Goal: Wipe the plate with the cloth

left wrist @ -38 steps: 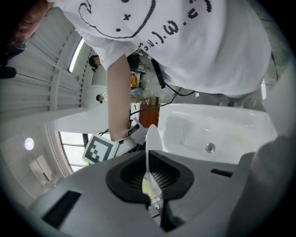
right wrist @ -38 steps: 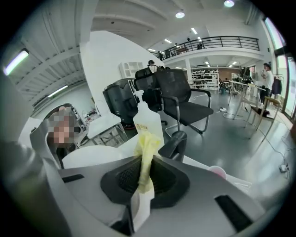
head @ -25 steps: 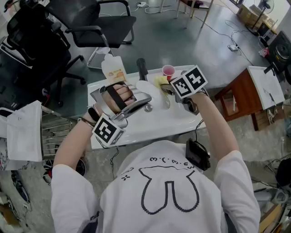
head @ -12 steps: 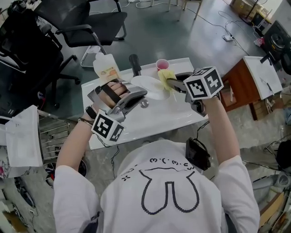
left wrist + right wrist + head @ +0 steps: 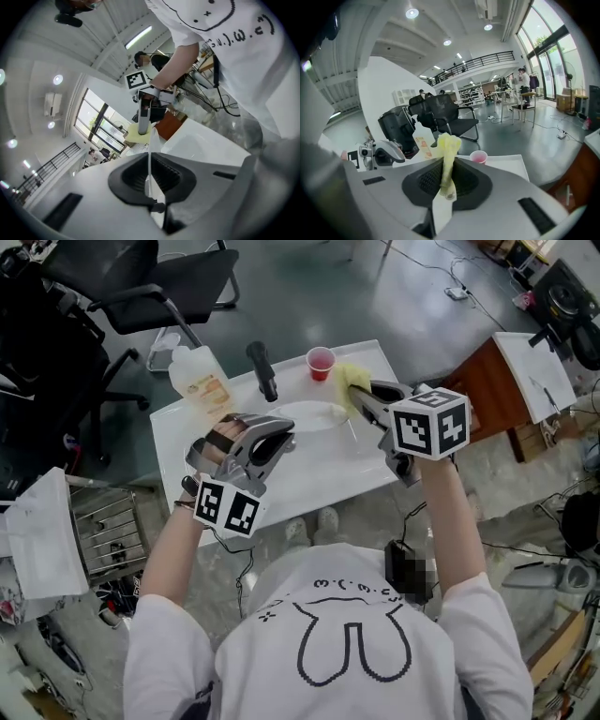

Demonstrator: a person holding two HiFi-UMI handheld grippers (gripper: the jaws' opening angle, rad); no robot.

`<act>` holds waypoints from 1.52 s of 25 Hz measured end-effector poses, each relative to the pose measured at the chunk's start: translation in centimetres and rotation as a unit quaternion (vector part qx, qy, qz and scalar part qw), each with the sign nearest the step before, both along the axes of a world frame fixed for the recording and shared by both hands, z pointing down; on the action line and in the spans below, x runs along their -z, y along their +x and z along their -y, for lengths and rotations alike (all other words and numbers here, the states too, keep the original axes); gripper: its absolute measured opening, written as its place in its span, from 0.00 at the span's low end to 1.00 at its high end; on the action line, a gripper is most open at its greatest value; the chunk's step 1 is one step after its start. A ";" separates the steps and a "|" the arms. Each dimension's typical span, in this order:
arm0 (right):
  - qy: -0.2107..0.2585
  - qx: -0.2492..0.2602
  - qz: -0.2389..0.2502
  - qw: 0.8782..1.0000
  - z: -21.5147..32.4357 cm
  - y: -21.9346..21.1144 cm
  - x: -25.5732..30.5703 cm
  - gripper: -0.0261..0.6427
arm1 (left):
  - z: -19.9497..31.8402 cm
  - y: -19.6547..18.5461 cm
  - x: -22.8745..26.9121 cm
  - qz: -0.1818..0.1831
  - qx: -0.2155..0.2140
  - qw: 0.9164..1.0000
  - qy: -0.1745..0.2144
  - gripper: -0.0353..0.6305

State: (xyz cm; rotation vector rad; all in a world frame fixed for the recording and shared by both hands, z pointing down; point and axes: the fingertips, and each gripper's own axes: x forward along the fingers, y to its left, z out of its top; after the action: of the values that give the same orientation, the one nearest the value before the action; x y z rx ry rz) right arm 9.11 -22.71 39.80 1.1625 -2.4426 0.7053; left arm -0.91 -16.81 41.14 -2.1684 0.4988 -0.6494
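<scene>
My left gripper is shut on the left rim of a white plate and holds it above the white table. In the left gripper view the plate shows edge-on as a thin white line between the closed jaws of the left gripper. My right gripper is shut on a bunched yellow cloth, which sits at the plate's right rim. In the right gripper view the cloth stands up from the shut jaws of the right gripper. Contact between cloth and plate is unclear.
On the table's far side stand a pink cup, a black upright object and a plastic bottle with an orange label. Black office chairs stand beyond the table. A brown side table is at the right.
Both grippers have risen above the table. The left gripper has rolled, turning the plate. The right gripper has carried the cloth up beside the plate's right rim.
</scene>
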 end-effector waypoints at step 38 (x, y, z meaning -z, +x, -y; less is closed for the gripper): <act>-0.134 -0.153 0.121 0.972 -2.9 3.8 -11.4 0.11 | 6.2 -0.7 -26.1 -0.391 0.301 0.508 -0.706 0.08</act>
State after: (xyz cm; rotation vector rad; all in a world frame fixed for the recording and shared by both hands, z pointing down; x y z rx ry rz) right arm 12.89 -19.80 51.18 1.4246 -2.2774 1.2929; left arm -1.63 -23.04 67.20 -3.9464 1.7348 -0.2849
